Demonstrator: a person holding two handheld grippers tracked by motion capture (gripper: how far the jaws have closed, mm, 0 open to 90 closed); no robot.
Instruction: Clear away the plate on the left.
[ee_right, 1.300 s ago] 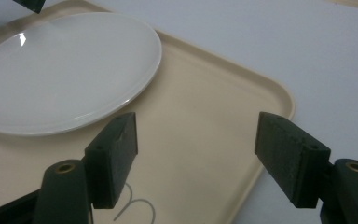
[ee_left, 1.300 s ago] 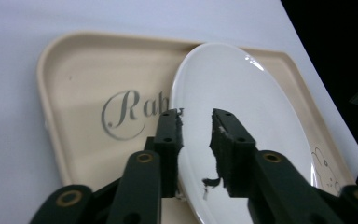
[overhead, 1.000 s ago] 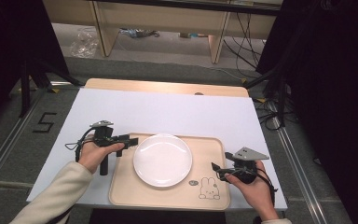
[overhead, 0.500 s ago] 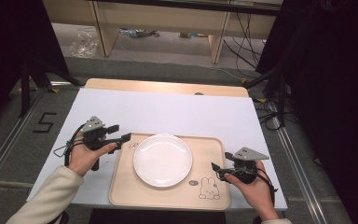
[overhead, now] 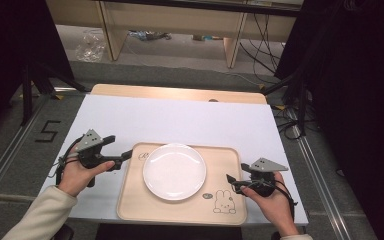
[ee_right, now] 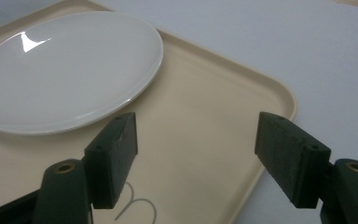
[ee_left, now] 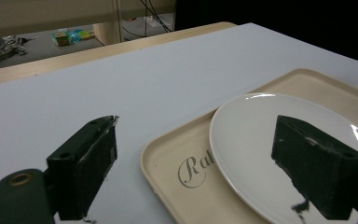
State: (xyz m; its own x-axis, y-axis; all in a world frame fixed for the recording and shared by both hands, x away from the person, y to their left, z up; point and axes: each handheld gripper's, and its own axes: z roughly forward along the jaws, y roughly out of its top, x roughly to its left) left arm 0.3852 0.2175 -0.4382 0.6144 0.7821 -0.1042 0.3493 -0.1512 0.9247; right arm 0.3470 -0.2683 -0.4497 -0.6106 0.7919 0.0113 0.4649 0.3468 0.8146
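Having just opened my left hand-held gripper (overhead: 125, 156) with nothing between its jaws, I should clear the tray (overhead: 130, 200) rim without nudging the plate (overhead: 174, 171), keeping my right hand-held gripper (overhead: 232, 182) wide apart and clear of the tray.

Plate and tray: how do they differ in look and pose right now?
The round glossy white plate is plain; the beige rectangular tray bears a printed rabbit and script lettering. The plate is smaller and lies inside the tray, toward its left half; the tray rests directly on the white table cover. Both lie flat, empty and ungripped.
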